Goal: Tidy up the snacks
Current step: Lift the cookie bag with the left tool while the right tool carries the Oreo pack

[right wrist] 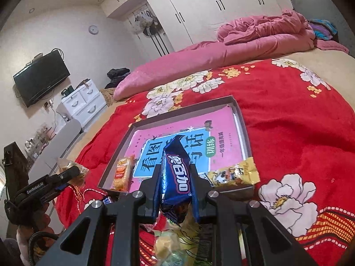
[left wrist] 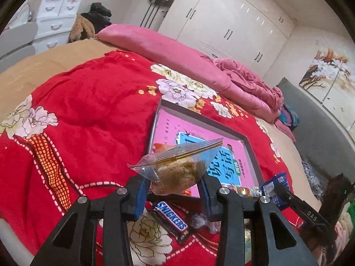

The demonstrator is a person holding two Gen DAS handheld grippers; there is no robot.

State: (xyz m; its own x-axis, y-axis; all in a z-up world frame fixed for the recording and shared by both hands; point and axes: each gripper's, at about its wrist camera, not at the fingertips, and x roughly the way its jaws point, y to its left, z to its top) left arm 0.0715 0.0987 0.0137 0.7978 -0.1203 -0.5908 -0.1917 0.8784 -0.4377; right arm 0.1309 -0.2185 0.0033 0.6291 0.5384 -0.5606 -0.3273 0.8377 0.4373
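Left hand-held gripper (left wrist: 175, 190) grips a clear snack bag (left wrist: 177, 168) (SNICKERS bar (left wrist: 172, 218) below); right hand-held gripper (right wrist: 176, 186) clamps a blue packet (right wrist: 176, 173).

Left hand-held gripper (left wrist: 175, 190) clamping clear snack bag (left wrist: 177, 170), possibly cake, above tray (left wrist: 248, 143)

Two tools (left wrist: 173, 190) (right wrist: 176, 186), one tray (right wrist: 241, 119), one Snickers bar (left wrist: 170, 219), one clear bag (left wrist: 177, 168), one blue packet (right wrist: 176, 175), one yellow packet (right wrist: 235, 174)
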